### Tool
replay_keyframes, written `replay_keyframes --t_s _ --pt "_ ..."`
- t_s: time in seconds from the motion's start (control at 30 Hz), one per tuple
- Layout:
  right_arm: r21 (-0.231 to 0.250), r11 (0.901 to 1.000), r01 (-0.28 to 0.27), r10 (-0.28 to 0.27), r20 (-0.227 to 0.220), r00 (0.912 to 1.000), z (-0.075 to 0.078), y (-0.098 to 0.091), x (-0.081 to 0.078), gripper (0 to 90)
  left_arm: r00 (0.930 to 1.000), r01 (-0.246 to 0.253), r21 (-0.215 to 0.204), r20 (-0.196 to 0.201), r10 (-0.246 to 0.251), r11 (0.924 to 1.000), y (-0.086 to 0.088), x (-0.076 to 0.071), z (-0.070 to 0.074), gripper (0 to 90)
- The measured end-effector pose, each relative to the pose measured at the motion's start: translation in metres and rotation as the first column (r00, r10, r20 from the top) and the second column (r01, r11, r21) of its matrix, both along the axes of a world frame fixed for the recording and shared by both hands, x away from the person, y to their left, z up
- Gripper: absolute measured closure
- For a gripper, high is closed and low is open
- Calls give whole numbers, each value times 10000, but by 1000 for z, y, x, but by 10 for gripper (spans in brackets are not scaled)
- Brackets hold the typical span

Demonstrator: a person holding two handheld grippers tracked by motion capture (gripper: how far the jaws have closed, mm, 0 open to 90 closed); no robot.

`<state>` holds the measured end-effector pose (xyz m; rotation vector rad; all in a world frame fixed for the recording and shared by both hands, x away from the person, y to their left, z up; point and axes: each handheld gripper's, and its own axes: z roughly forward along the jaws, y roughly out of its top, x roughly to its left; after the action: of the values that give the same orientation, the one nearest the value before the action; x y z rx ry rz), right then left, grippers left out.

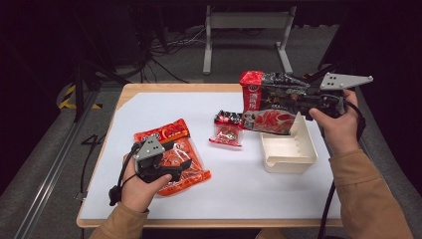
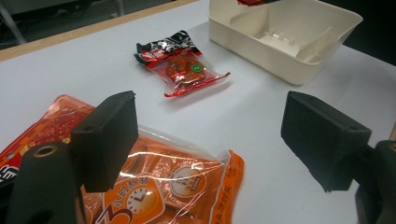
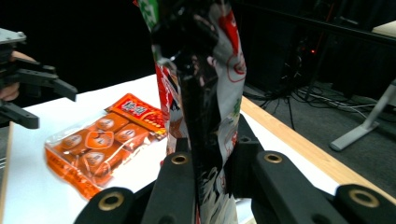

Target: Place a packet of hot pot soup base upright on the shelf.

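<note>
My right gripper (image 1: 294, 102) is shut on a large black and red food packet (image 1: 271, 104), held in the air over the far edge of a cream plastic tray (image 1: 288, 155). In the right gripper view the packet (image 3: 201, 70) stands upright, pinched between the jaws (image 3: 208, 161). An orange packet (image 1: 174, 152) lies flat at the front left. My left gripper (image 1: 181, 162) hovers just over it, open; its jaws (image 2: 212, 140) stand wide with nothing between them, above the packet's corner (image 2: 177, 182). A small red and black snack packet (image 1: 228, 128) lies mid-table.
A white mat (image 1: 239, 189) covers the wooden table (image 1: 174, 87). The tray (image 2: 299, 70) has low ribs inside. The small snack packet (image 2: 184, 65) lies between the orange packet and the tray. A grey metal stand (image 1: 246, 30) and cables sit on the floor behind.
</note>
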<state>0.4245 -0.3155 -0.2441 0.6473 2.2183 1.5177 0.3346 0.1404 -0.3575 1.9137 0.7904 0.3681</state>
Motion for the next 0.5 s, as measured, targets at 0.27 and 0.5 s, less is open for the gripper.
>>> replay_keyframes --t_s 0.27,0.5 --pt "39 9996 278 -278 137 9995 4 -12 14 829 9997 -226 -53 -102 225 9997 6 -2 -1 200" --pt "200 9983 538 -543 250 9982 6 -24 24 829 9994 -295 -88 -196 293 9995 8 -1 -3 198"
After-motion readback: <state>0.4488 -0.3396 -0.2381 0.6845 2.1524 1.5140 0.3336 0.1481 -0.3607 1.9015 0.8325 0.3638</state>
